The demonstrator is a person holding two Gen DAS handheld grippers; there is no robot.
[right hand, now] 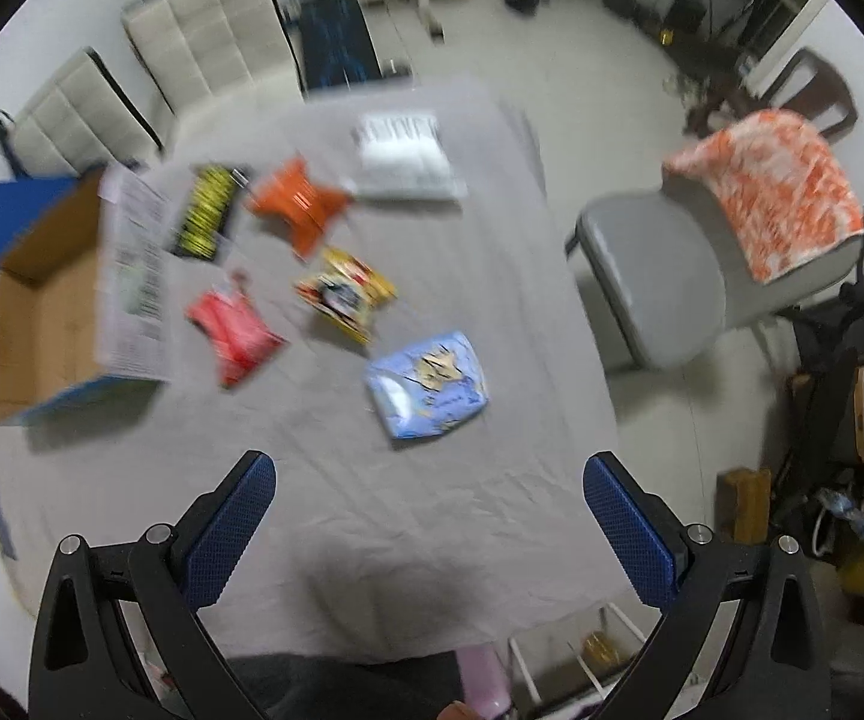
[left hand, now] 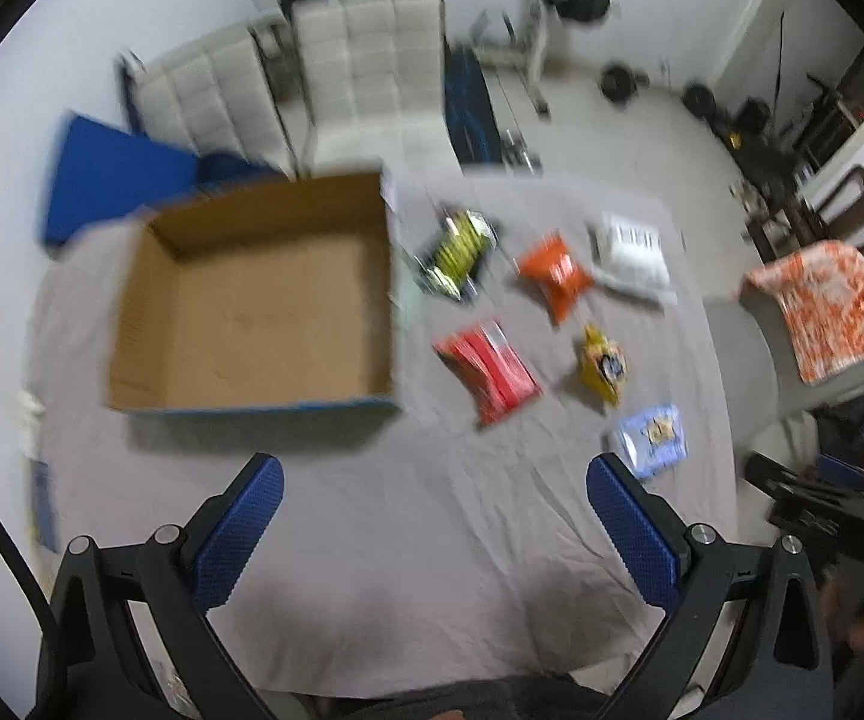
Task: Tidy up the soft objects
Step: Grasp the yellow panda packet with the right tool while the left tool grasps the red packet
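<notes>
Grey cloth (left hand: 372, 540) covers the table, wrinkled, and on it sit an open cardboard box (left hand: 258, 300) and six soft packets, all smeared by motion blur so that no brand name or lettering can be read on any of them. From the left wrist view the box stands at the left of the cloth, brown inside with a blue lower edge; its outer side wall, seen from the right wrist view, carries a white panel of fine print and what looks like a barcode, too blurred to make out. Just beside the box lies a black-and-yellow packet (left hand: 459, 252), then an orange packet (left hand: 555, 276) and a white packet (left hand: 633, 258) with dark bar-like marks along its top. Nearer the camera are a red packet (left hand: 489, 372), a yellow packet (left hand: 603, 369) with a dark round motif, and a pale blue packet (right hand: 429, 384) with a yellowish picture in its middle, closest to the grippers. The left gripper (left hand: 432, 528) hangs above the bare near part of the cloth, its blue textured pads (left hand: 240, 528) spread wide with nothing between them. The right gripper (right hand: 429, 528) is likewise spread wide and empty, above the cloth just short of the pale blue packet. A grey chair (right hand: 654, 288) draped with an orange-and-white cloth (right hand: 774, 198) stands off the table's right side.
</notes>
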